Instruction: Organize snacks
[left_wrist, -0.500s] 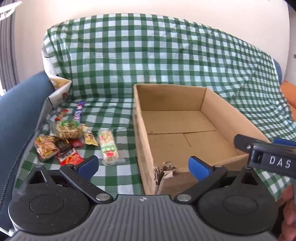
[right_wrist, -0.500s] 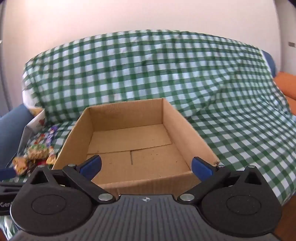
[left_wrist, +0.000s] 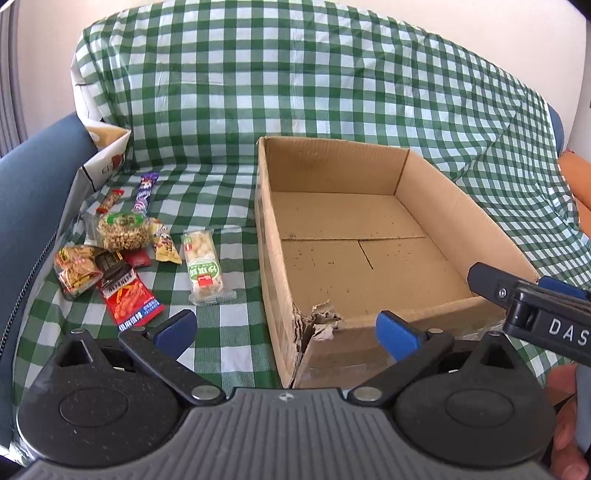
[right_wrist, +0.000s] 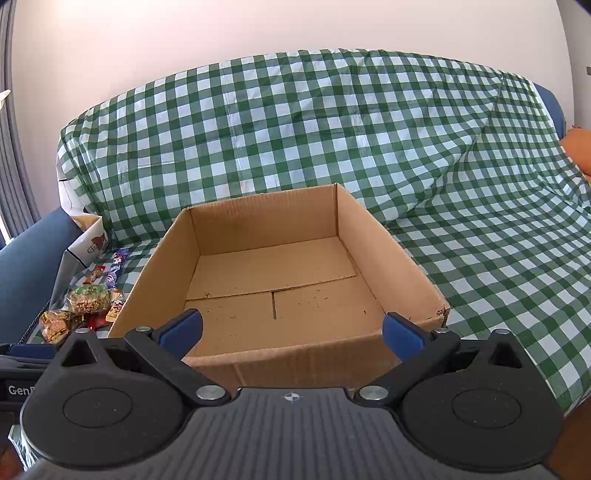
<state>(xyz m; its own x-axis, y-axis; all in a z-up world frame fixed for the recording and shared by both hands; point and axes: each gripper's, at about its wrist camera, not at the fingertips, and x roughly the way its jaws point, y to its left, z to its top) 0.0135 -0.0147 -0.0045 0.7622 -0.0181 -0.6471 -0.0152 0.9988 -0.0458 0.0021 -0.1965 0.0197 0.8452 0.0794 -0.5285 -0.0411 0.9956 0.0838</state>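
- Two grippers, left gripper (left_wrist: 286, 330) and right gripper (right_wrist: 291, 332), jaws fully spread, nothing held; no change from half a second back.
- Cardboard box (left_wrist: 436, 192) just beyond, empty.
- Snacks (left_wrist: 125, 254) heaped left of box on checked cloth (left_wrist: 295, 92), untouched; sorting not begun.

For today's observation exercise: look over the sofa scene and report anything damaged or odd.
The cardboard box has a torn near-left corner: the wall is ripped open, with ragged, crumpled cardboard curling inward. Dark specks dot the box floor. Otherwise nothing stands out; the snack packets lie loosely piled on the checked cloth left of the box.
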